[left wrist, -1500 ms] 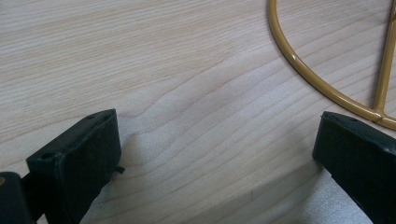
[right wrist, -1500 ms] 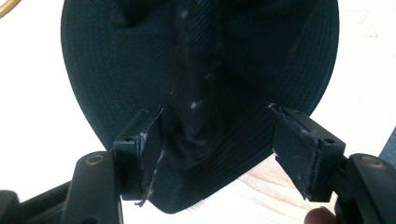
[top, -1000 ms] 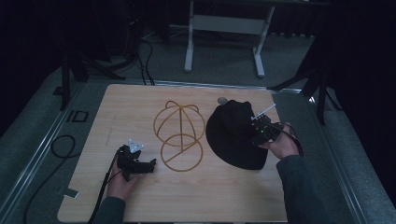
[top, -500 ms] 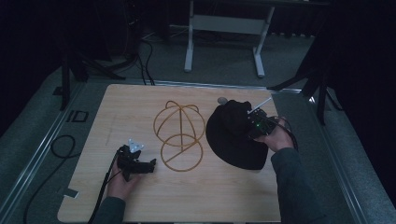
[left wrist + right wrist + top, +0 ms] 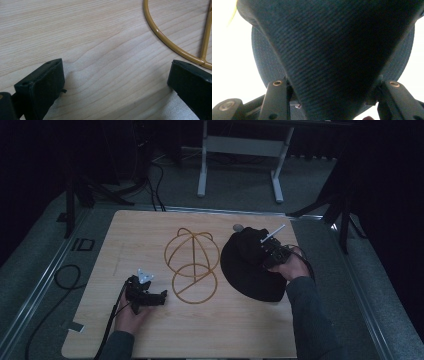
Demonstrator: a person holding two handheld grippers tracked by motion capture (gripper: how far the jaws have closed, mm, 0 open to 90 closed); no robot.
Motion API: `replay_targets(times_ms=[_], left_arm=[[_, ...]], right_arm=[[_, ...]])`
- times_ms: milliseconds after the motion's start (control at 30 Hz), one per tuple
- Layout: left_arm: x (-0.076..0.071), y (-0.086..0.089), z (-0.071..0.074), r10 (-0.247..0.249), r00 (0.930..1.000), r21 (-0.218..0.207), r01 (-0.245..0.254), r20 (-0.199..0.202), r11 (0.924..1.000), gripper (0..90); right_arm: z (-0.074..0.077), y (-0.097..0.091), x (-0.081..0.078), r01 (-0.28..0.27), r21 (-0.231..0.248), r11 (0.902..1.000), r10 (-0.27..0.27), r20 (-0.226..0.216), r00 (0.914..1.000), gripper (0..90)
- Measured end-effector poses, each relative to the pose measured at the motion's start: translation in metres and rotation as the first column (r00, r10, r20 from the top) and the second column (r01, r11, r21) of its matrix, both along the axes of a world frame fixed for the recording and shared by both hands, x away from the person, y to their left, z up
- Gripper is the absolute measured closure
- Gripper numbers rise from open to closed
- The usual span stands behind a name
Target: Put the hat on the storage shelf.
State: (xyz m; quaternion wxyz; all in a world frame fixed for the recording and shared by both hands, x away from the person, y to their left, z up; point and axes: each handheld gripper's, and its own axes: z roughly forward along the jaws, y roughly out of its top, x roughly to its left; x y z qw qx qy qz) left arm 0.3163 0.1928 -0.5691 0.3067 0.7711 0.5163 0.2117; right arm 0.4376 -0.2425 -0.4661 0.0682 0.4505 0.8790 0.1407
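The black cap lies on the right half of the wooden table, just beside the gold wire cap stand, and the right gripper is on top of it, reaching in from the cap's right edge. In the right gripper view a ridge of the dark ribbed fabric bunches up between the two black jaws, which have just been closing in on it; the cloth fills the gap from one jaw to the other, so call it a grasp on the cap's crown. Over on the left, the left gripper rests low on the table near the front edge, just beside the stand's lower ring. Its jaws are spread wide with bare wood grain between them, and a curve of the stand's gold wire runs past the far jaw.
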Motion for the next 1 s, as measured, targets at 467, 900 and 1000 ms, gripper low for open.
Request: replay_targets(times_ms=[467, 900, 1000], left_arm=[[0.000, 0.000, 0.000, 0.000, 1.0000, 0.000, 0.000, 0.000, 1.0000, 1.3], [0.000, 0.000, 0.000, -0.001, 1.0000, 0.001, 0.001, 0.000, 1.0000, 1.3], [0.000, 0.000, 0.000, -0.001, 1.0000, 0.001, 0.001, 0.000, 1.0000, 1.3]], right_arm=[[0.003, -0.001, 0.000, -0.011, 0.017, 0.9998, 0.011, 0.000, 0.9999, 83.2], [0.017, -0.007, -0.006, -0.022, 0.026, 0.9994, 0.021, 0.044, 0.9988, 87.4], [0.022, -0.008, -0.008, -0.032, 0.028, 0.9991, 0.031, 0.047, 0.9984, 87.6]])
